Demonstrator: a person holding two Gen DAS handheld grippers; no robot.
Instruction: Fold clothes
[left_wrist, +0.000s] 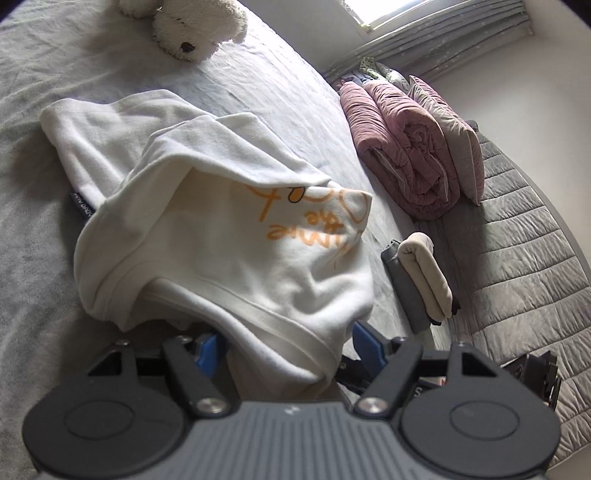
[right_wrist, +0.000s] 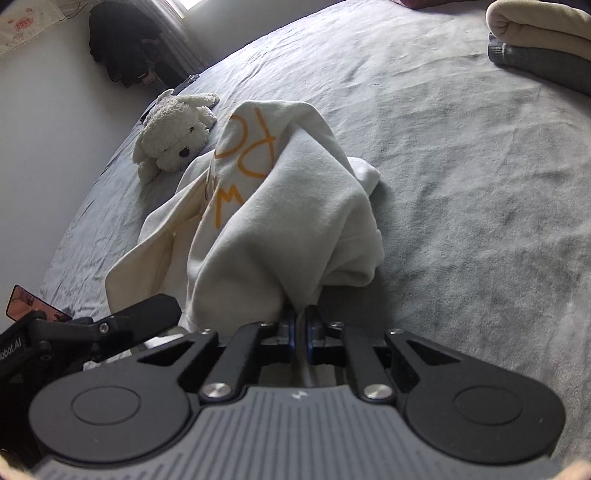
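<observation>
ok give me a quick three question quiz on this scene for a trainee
1. True or false: the right gripper is shut on the white shirt.
2. What stands on the bed by the far end of the shirt: A) a plush dog, B) a book, C) a lamp?
3. In the left wrist view, how do the left gripper's jaws stand?

Key:
1. True.
2. A, the plush dog.
3. Apart, with the shirt's hem draped between them.
</observation>
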